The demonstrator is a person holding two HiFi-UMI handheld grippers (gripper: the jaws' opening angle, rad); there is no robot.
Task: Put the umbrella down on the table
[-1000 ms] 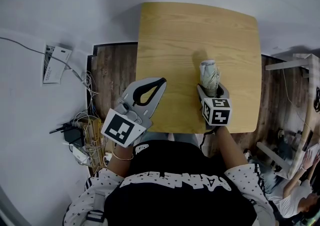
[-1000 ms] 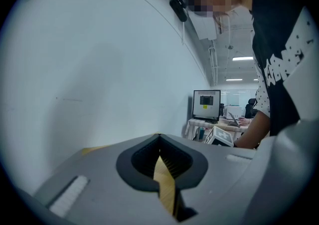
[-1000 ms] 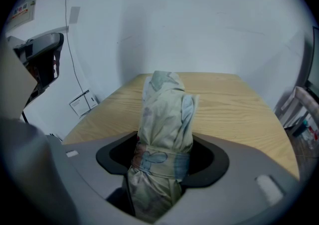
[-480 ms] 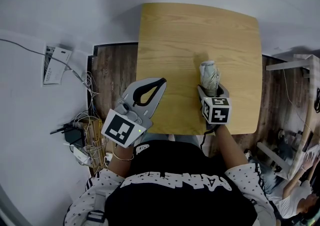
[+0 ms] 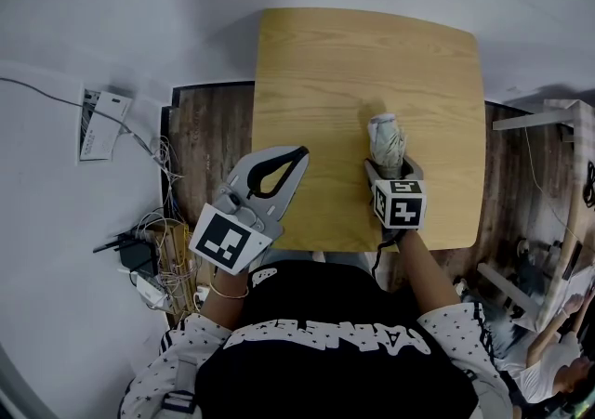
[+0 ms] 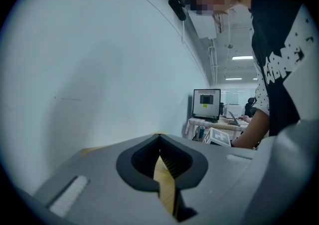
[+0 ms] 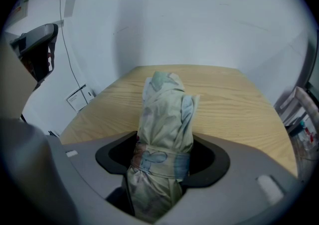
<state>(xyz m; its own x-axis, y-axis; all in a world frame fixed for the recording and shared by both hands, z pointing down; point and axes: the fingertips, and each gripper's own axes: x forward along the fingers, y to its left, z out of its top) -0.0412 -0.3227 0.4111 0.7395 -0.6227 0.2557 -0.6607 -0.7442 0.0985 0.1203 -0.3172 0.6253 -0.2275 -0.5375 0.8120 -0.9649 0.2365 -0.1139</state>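
cable tangle [image 5: 160, 239]: floor, left of left jaws | monitor [image 6: 206, 103]: far beyond left jaws | white rack [image 5: 547, 116]: right of right jaws

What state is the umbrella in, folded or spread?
Folded: the umbrella is rolled tight with a strap around it, held by the right tool.

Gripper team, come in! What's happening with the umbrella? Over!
Left gripper shut, empty. Right gripper shut on the folded umbrella, held over the table, not yet laid down. Tabletop ahead bare. Over.
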